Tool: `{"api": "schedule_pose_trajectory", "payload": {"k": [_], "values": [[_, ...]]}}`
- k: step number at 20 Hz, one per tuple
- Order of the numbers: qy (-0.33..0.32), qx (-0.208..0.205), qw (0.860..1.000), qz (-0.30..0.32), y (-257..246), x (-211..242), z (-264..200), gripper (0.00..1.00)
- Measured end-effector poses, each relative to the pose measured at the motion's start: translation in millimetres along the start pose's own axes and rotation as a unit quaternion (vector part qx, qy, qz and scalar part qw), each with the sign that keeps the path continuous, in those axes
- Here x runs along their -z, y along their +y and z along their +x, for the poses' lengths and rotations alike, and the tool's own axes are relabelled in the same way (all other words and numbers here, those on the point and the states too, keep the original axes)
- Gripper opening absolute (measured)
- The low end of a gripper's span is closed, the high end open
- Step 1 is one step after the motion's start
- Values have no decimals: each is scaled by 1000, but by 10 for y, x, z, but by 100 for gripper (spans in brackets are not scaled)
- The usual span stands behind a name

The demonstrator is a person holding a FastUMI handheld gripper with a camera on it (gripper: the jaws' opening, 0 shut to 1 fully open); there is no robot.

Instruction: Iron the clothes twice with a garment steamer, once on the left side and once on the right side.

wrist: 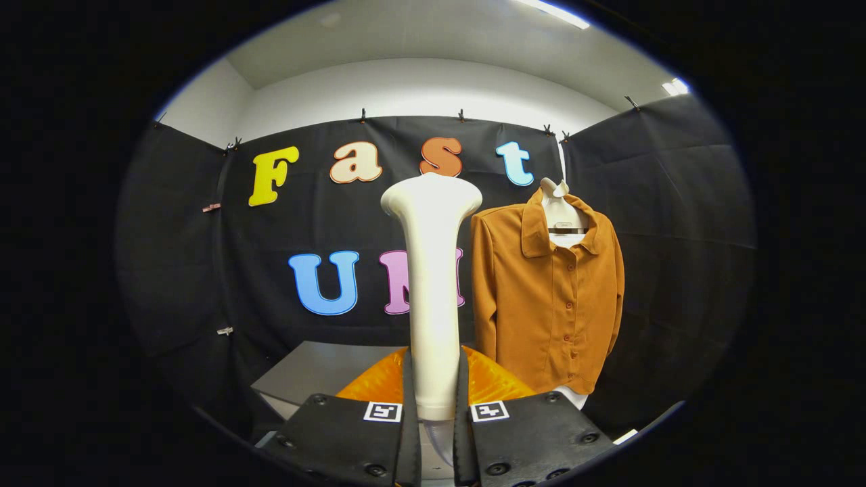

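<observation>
A white garment steamer (433, 284) stands upright between my fingers, its wide head at the top and its handle pinched at the bottom. My gripper (434, 406) is shut on the steamer's handle. Beyond the fingers and to the right, an orange-brown button-up shirt (548, 297) hangs on a white hanger (560, 203) against the black cloth wall. The steamer head is to the left of the shirt and apart from it.
A grey table (318, 372) lies just beyond the fingers on the left. An orange translucent piece (490, 382) shows behind the steamer's handle. Black cloth walls close the booth at the back and both sides.
</observation>
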State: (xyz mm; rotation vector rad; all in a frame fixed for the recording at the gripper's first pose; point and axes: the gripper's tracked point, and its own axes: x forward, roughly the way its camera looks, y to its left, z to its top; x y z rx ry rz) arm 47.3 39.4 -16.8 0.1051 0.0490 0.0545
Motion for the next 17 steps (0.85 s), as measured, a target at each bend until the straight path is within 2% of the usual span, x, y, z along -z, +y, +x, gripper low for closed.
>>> {"api": "schedule_pose_trajectory", "payload": {"k": [17], "values": [[2,-4,1000,-6,46,16,-6,22]]}}
